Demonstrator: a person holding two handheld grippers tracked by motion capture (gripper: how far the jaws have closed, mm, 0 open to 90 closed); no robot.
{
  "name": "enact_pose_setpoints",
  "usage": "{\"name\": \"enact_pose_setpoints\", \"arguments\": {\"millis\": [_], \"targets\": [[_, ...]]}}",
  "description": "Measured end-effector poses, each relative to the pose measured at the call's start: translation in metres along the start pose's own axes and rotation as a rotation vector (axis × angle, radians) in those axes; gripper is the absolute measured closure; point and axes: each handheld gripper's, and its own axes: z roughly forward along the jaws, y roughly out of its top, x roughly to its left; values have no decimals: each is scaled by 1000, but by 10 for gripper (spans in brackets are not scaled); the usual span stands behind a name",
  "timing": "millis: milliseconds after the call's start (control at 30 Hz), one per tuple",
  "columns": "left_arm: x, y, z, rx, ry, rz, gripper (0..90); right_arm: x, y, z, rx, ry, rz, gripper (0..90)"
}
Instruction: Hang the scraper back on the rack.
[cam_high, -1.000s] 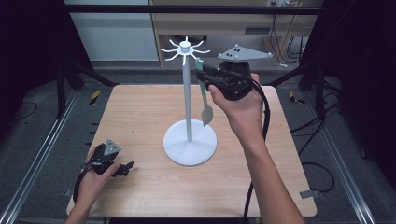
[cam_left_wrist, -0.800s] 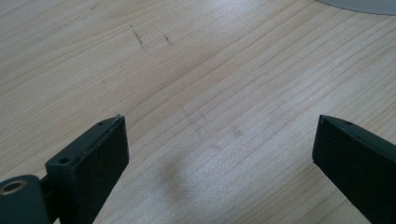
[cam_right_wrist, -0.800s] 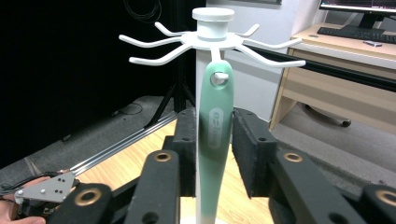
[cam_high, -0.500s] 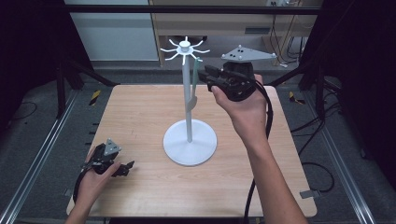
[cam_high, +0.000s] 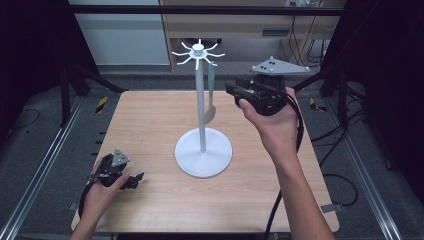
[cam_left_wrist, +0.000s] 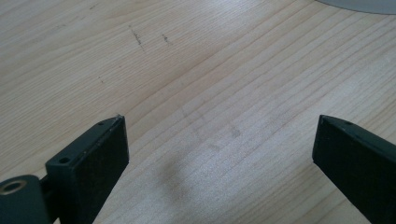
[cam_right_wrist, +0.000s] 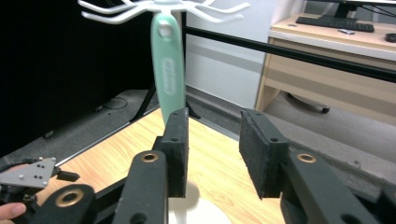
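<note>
**Inspector:** Since the right claw (cam_right_wrist: 212, 116) has just been opening its jaws, what lies between them?

**Operator:** Nothing. The jaws stand apart and empty. The green spatula (cam_right_wrist: 168, 70) hangs just past the tip of the jaw nearest it, outside the gap. Its handle hole is over a hook of the white stand (cam_high: 200, 100).

**Inspector:** Handling?

**Operator:** By judgement it is a light, stiff plastic handle with a smooth and somewhat slippery face. It hangs free, so a nudge would set it swinging. The flat middle of the handle, below the hook, is the best hold. The blade (cam_high: 210, 112) lower down looks thinner and may flex.

**Inspector:** Edges and room?

**Operator:** Ahead of the right claw (cam_high: 231, 90) and above it, the thin hook prongs spread out and could snag. The stand's pole is just beyond the spatula. Behind and below the claw there is open air over the table (cam_high: 150, 125), which leaves a clear way back.

**Inspector:** The other one?

**Operator:** The left claw (cam_high: 134, 181) rests on the near corner of the table, well apart from the stand. Its jaws are wide apart over bare wood (cam_left_wrist: 210, 70).
</note>
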Motion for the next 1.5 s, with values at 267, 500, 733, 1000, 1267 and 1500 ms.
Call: {"name": "enact_pose_setpoints", "arguments": {"millis": [267,500,733,1000,1267,1500], "targets": [[-1,0,0,3,-3,-3,34,-10,-17,-4,32,-46,26,450],[0,0,0,8,-5,2,34,-17,-44,-2,73,-70,44,337],[0,0,0,9,-5,2,34,-21,-70,-2,89,-102,47,244],[0,0,0,9,-4,3,33,-22,-105,1,106,-128,36,153],[-1,0,0,8,-6,4,33,-22,-139,3,133,-134,49,110],[-1,0,0,9,-6,5,33,-24,-170,6,172,-133,77,88]]}}
